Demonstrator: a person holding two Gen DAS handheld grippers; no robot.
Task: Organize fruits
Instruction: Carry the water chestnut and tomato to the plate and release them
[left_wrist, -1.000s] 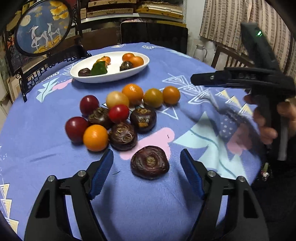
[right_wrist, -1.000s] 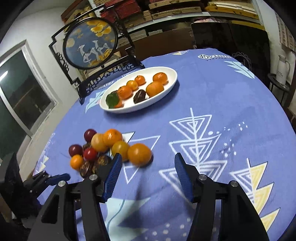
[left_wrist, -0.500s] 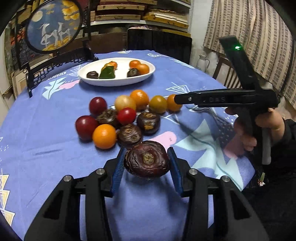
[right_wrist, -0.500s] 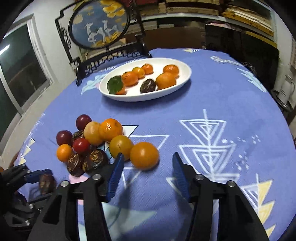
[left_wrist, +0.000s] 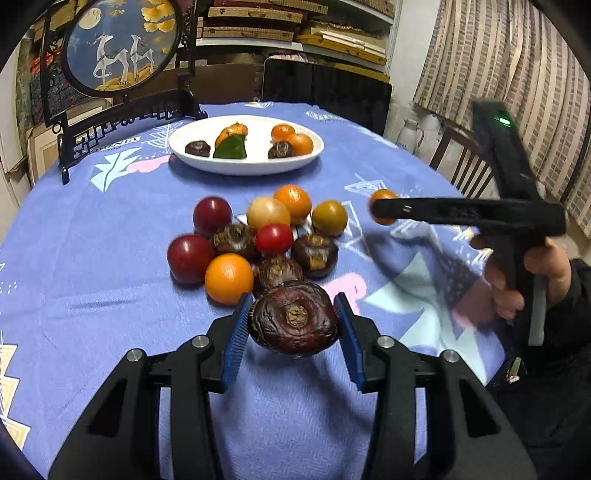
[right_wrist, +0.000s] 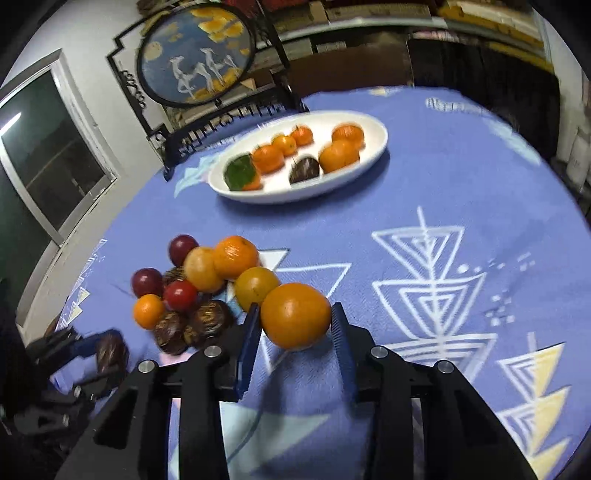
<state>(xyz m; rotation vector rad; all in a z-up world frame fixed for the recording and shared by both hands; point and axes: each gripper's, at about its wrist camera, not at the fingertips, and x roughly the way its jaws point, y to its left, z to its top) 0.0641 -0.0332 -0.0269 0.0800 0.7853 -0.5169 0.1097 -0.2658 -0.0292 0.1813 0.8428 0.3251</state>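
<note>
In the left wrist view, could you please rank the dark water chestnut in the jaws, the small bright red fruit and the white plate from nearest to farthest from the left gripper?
1. Dark water chestnut: clamped in the left gripper.
2. Small bright red fruit: middle of the fruit pile just beyond.
3. White plate: far side of the table, behind the pile.

A home dining room. A round table (left_wrist: 92, 229) under a blue patterned tablecloth stands among dark wooden chairs (left_wrist: 461, 166), with a decorative deer-painted round screen (left_wrist: 118, 44), striped curtains (left_wrist: 498, 66) and cluttered shelves (left_wrist: 295, 22) behind.
</note>
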